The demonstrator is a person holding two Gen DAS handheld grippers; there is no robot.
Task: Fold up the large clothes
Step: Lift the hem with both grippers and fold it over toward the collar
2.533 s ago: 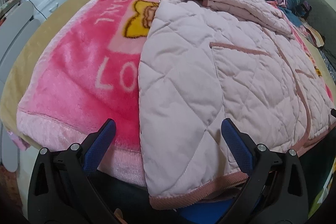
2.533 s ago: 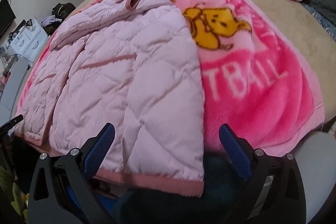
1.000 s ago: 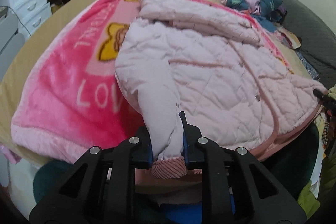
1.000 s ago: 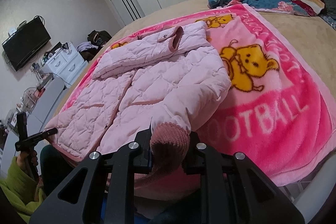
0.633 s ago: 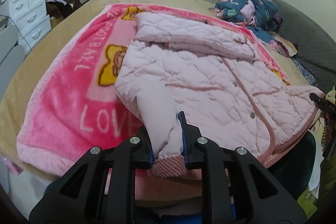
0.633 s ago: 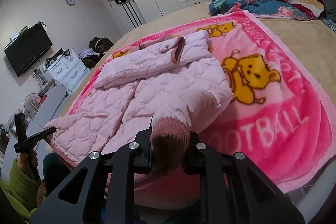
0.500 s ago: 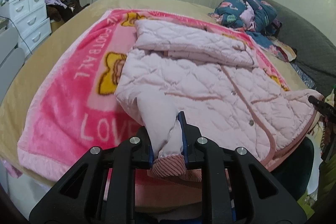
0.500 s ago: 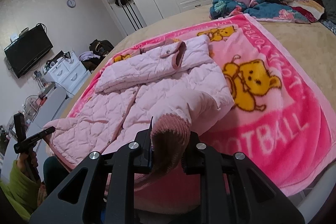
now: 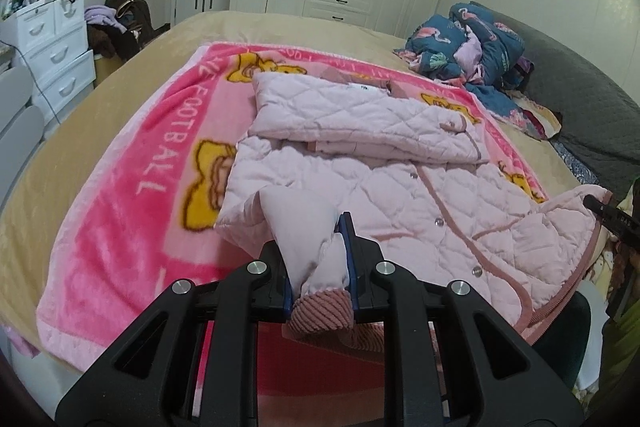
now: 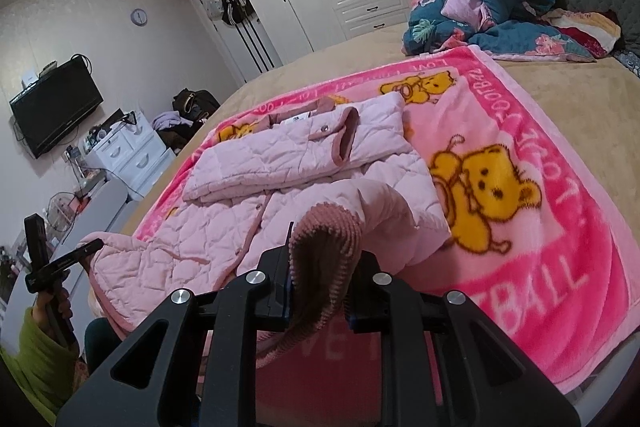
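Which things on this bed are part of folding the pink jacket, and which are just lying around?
Part of the job:
quilted pink jacket
left gripper and right gripper, each shut on a hem corner
pink bear blanket underneath

Just lying about:
blue floral bedding heap
white drawers
wall TV

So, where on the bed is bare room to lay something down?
Free: tan bedsheet between pink blanket and blue bedding pile; also blanket's right part beside the bear print. Crowded: the pink jacket covers the blanket's left.
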